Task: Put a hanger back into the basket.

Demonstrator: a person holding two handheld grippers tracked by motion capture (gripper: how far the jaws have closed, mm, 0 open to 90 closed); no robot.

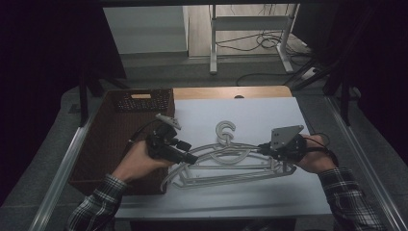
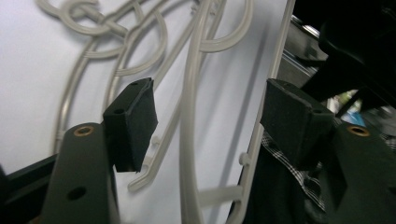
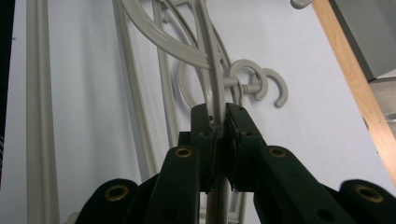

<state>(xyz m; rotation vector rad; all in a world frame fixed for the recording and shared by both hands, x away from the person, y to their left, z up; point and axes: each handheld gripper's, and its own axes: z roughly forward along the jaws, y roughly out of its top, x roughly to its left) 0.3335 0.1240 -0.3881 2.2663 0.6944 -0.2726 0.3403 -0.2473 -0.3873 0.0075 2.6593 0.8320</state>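
A pile of pale grey plastic hangers [image 1: 231, 161] lay flat on the white desk [image 1: 269, 115], their hooks pointing toward the far edge, with a brown wicker basket [image 1: 108, 134] just to the left of the desk top.

The right hand-held gripper [image 1: 262, 149] was clamped on a thin arm of one hanger; in the right gripper view its two black pads [image 3: 201, 122] pressed together on that grey bar [image 3: 215, 100], which ran up between them toward the hooks [image 3: 254, 84]. The person's right hand [image 1: 315, 156] held it near the right end of the pile.

The left hand-held gripper [image 1: 191, 159] sat over the left end of the hangers, held by the left hand [image 1: 137, 161]. Its jaws stood apart (with no earlier picture to compare), and in the left gripper view a curved hanger bar [image 2: 189, 121] lay between the pads [image 2: 133, 123], which did not touch it. A plaid sleeve [image 2: 308, 179] showed behind the far pad.
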